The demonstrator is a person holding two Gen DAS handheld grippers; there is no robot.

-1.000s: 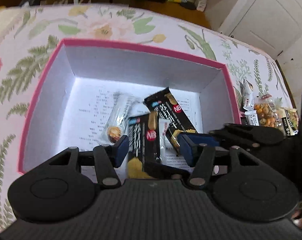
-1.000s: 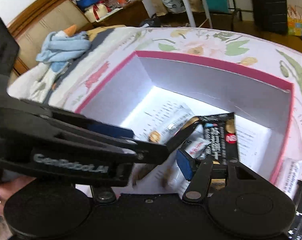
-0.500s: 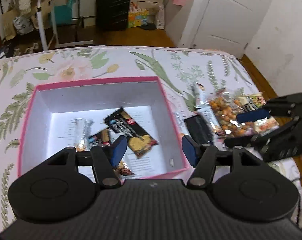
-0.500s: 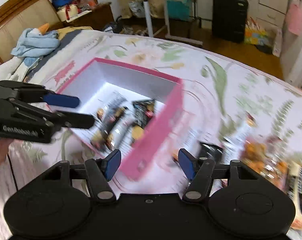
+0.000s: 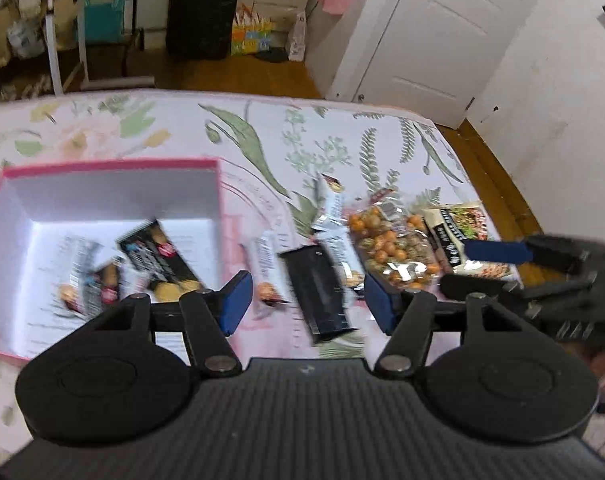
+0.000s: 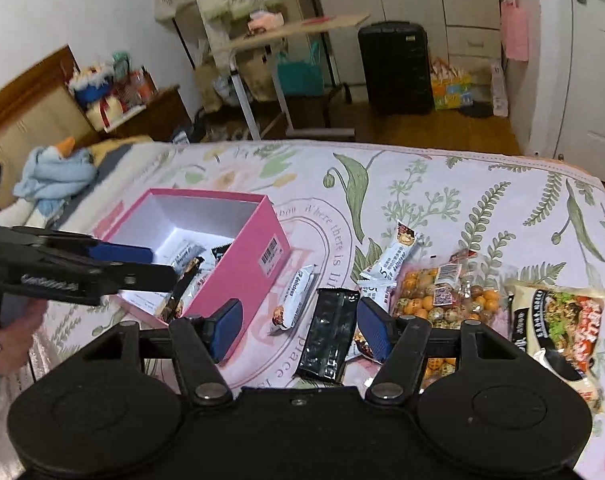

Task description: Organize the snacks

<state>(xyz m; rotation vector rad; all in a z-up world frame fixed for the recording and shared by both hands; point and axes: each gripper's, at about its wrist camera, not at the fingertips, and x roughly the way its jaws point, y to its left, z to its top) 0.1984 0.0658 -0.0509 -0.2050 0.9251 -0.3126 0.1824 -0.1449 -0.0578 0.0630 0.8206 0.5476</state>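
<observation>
My box is pink outside and white inside, left of centre. The bedsheet is pale pink with green ferns and leaves. A glossy black wrapper lies low in the middle; right of it a clear bag of orange and speckled balls. Both my claws are black with blue pads.
</observation>
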